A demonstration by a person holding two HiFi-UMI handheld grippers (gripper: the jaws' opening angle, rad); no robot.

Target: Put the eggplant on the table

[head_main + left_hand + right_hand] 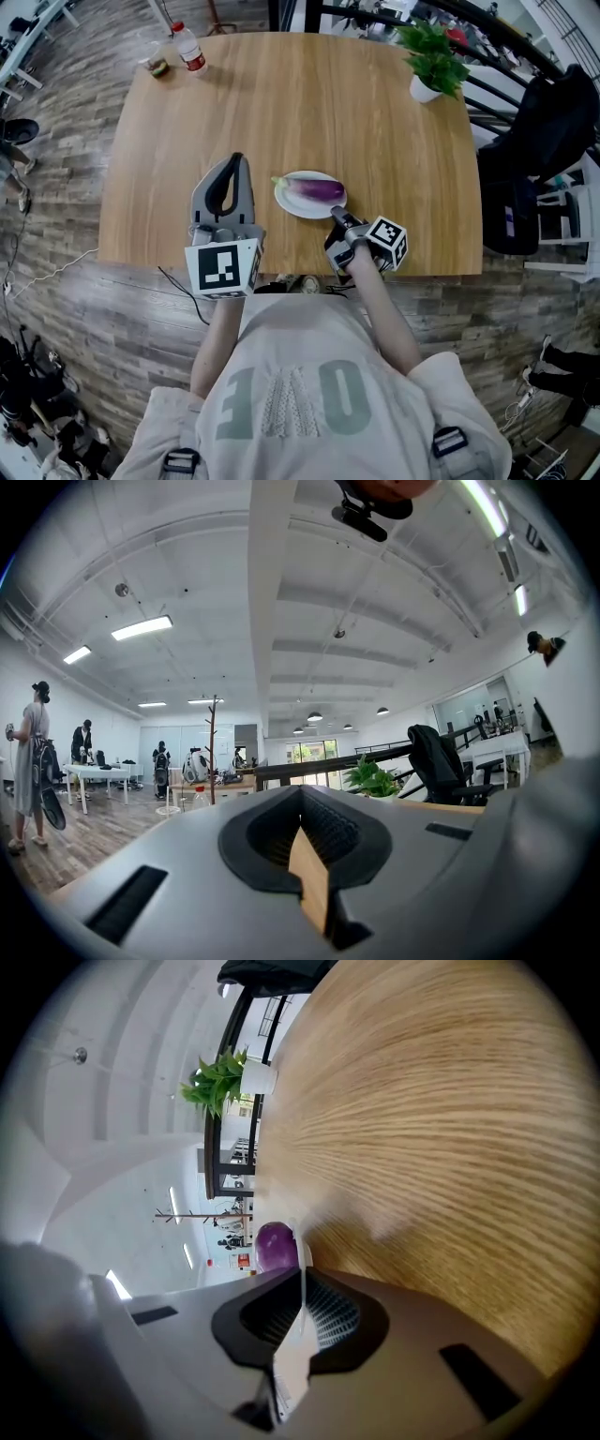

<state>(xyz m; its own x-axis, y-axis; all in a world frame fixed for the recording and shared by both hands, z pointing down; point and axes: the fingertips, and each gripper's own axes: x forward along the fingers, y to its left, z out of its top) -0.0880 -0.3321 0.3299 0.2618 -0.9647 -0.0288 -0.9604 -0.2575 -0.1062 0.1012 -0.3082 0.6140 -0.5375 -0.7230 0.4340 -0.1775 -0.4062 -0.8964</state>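
A purple eggplant [319, 190] lies on a small white plate [286, 200] near the front middle of the wooden table [281, 103]. My right gripper [335, 214] is rolled on its side at the plate's near right edge, its jaws shut on the thin white rim [299, 1252]. In the right gripper view the eggplant [275, 1246] shows just beyond the right gripper [300, 1272]. My left gripper [236, 159] hovers left of the plate, shut and holding nothing. In its own view the left gripper [302, 794] points level across the room.
A potted plant [433, 58] stands at the table's far right corner. A bottle [190, 47] and a small jar [157, 67] stand at the far left. A black chair with a bag [534, 141] is beside the table's right edge.
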